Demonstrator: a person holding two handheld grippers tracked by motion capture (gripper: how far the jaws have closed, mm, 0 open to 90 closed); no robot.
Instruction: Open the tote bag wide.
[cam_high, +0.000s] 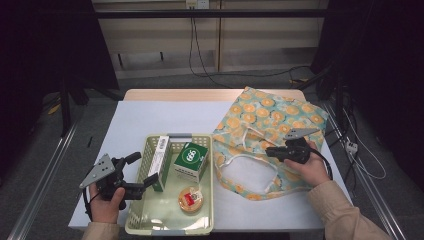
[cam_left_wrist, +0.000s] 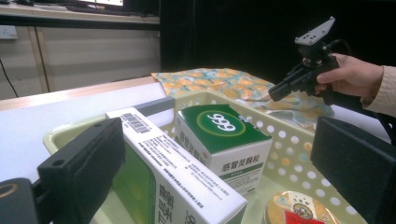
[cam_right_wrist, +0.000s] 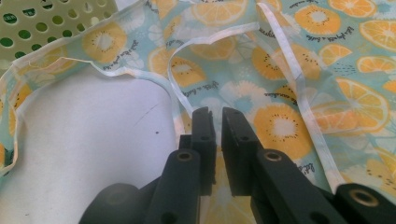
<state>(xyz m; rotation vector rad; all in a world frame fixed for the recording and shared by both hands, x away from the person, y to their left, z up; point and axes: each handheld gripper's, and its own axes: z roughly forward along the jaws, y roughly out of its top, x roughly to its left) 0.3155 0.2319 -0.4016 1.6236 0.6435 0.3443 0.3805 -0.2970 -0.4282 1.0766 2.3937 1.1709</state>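
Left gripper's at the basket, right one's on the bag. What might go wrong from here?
The left gripper has its jaws wide open around the tall white box, which leans on the green box; closing may tip or drag both. The right gripper has its jaws nearly shut at the bag rim; whether they pinch any cloth is unclear, so the mouth may not lift open. The loose white handle nearby may snag.

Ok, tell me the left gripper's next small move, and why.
Probably ease the left gripper forward and close on the tall white-and-green box. Its jaws stand wide open on either side of that box in the perforated basket, not yet touching it, while the right gripper, jaws nearly together, sits at the rim of the orange-print fabric bag, seemingly holding it open.
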